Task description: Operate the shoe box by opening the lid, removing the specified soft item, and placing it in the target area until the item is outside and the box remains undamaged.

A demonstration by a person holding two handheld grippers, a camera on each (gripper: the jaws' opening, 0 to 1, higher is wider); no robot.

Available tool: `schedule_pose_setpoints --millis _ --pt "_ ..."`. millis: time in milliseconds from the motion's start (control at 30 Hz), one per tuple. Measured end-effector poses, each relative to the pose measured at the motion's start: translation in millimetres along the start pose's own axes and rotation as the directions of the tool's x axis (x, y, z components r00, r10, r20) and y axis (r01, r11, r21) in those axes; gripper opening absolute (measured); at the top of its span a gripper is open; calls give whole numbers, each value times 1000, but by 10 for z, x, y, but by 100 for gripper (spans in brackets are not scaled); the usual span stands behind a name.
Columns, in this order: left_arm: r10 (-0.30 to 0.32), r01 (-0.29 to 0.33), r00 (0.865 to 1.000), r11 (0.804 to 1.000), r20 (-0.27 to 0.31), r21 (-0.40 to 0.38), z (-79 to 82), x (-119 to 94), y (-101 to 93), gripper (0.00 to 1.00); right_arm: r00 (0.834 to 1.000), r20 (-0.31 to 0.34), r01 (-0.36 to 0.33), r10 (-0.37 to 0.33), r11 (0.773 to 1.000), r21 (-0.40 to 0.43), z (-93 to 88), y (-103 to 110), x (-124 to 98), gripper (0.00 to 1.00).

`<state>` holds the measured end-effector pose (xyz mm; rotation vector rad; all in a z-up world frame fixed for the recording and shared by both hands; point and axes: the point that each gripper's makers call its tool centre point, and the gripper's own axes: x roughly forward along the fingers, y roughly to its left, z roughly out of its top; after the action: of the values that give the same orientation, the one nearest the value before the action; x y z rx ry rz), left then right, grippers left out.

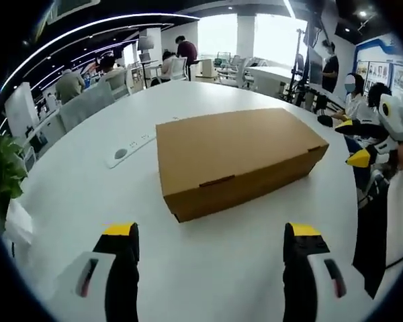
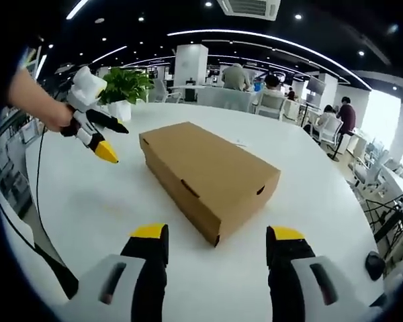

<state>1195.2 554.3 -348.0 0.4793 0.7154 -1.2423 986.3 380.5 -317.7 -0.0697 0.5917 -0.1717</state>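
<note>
Shoe box [image 1: 238, 161] is sitting closed on the white tabletop [image 1: 87, 201], lid still down. Left gripper [image 1: 211, 235] hangs just in front of its long side, jaws spread wide, holding nothing. Right gripper [image 2: 216, 238] is near a box corner, jaws also apart and empty. Potted plant [image 2: 124, 86] sits behind the box.

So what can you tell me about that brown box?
The shoe box is plain brown cardboard, long and flat, with no print showing. Its lid is shut, and small slots show where tabs tuck into the sides. It lies flat on the white table, and nothing else touches it. The left gripper and right gripper both hover open in front of it, apart from it. It looks undamaged, corners sharp. What's inside is hidden.
</note>
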Motion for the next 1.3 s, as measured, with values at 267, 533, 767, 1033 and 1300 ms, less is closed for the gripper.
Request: schedule_pose_setpoints --millis 267,533,767,1033,1300 --pt "30 -29 999 998 21 -49 160 75 84 98 999 -30 24 -23 1000 19 -112 -101 54 55" --pt "82 -82 992 997 -99 5 -54 47 180 97 1000 -16 -12 12 1000 0 -16 -82 148 50" --pt "88 -85 992 996 -88 34 -115 -33 284 99 998 -33 -47 48 998 42 -114 -6 167 59" --pt "82 -75 993 995 -90 70 46 -36 216 99 996 -44 -71 74 996 59 -145 46 257 59" --pt "60 -55 992 997 -107 47 -18 91 268 99 999 -13 -45 46 999 22 -3 -19 291 90"
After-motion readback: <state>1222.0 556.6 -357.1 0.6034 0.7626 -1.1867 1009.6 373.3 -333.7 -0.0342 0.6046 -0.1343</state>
